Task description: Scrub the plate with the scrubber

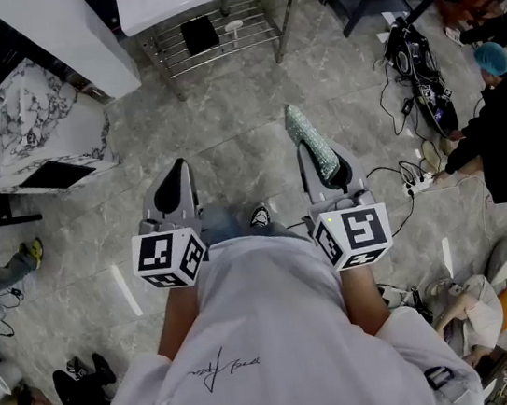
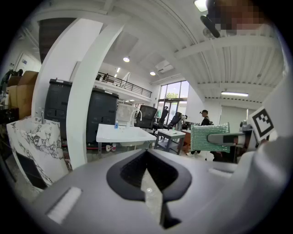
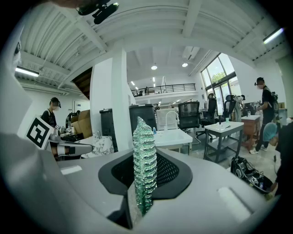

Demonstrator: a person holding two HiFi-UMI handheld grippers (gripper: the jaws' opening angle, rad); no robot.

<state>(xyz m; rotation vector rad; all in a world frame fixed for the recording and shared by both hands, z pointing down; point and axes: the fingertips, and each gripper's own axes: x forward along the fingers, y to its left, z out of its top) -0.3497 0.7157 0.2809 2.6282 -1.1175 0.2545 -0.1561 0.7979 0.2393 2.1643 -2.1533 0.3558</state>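
We stand short of the white sink table [image 1: 168, 7], right gripper [image 1: 325, 160] clamped on the green scrubber [image 1: 309, 141], left gripper [image 1: 173, 186] closed and empty, with no plate in sight, so next we likely need to approach and find it.

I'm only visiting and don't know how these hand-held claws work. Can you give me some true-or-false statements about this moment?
1. The right gripper is clamped on a sparkly green mesh scrubber. True.
2. The left gripper holds a white plate. False: its jaws are together with nothing between them.
3. The scrubber lies on the grey stone-tiled floor. False: it sticks out of the right gripper's jaws, above the floor.
4. A white-topped stand with a wire shelf is ahead of the person. True.
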